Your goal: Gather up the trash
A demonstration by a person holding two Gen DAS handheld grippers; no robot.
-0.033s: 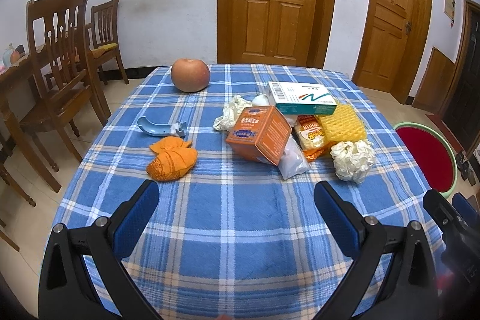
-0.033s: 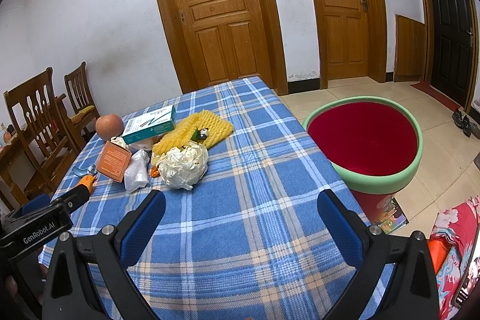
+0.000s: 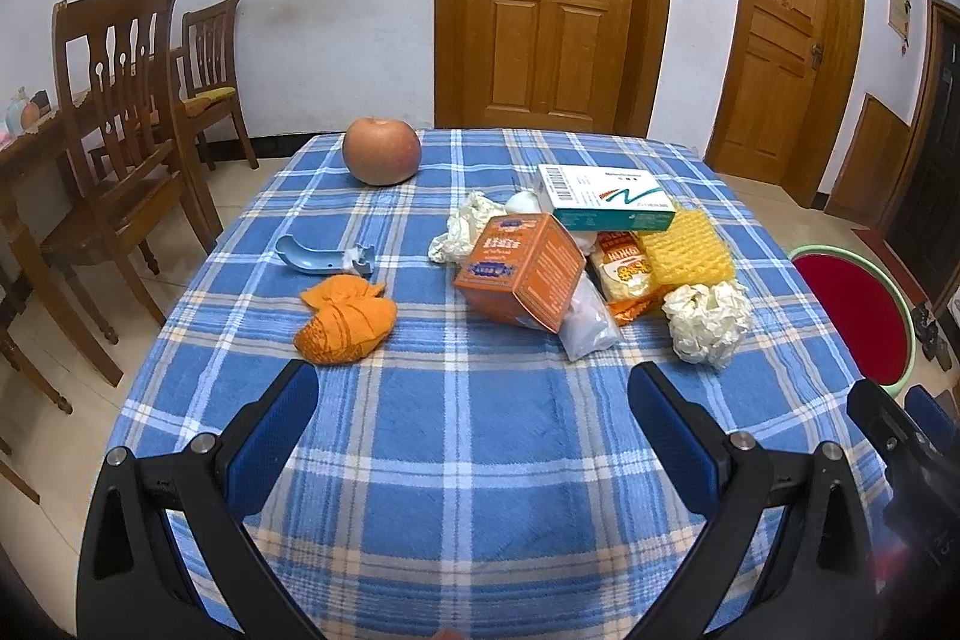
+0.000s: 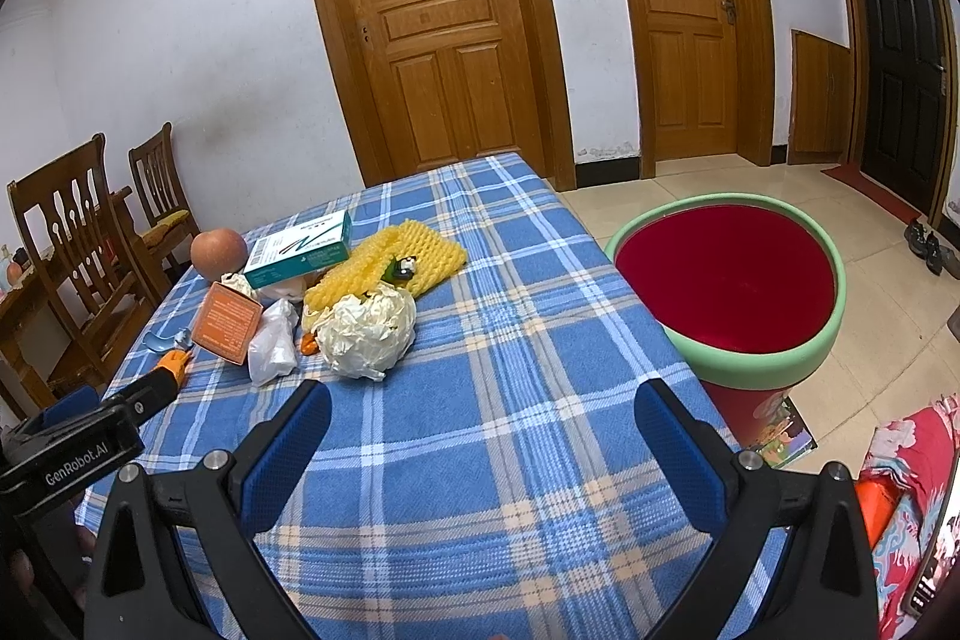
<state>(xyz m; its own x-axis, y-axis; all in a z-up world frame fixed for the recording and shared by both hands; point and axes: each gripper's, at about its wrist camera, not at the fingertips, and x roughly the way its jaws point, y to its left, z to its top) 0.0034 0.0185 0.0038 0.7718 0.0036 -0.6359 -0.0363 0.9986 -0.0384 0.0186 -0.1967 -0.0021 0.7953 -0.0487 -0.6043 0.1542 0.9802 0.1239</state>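
Right now my left gripper (image 3: 471,400) and right gripper (image 4: 483,418) hover with jaws wide apart, holding nothing; beside the table (image 4: 522,316), the red bin (image 4: 726,280) looks empty inside.

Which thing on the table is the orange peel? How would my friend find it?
Start at the blue checked tablecloth and find the big round apple at its far end. Come nearer, past the small pale blue plastic scoop, and right beside it lies the crumpled orange peel. It lies apart from the pile of boxes and wrappers, and it is soft and wrinkled, not a box.
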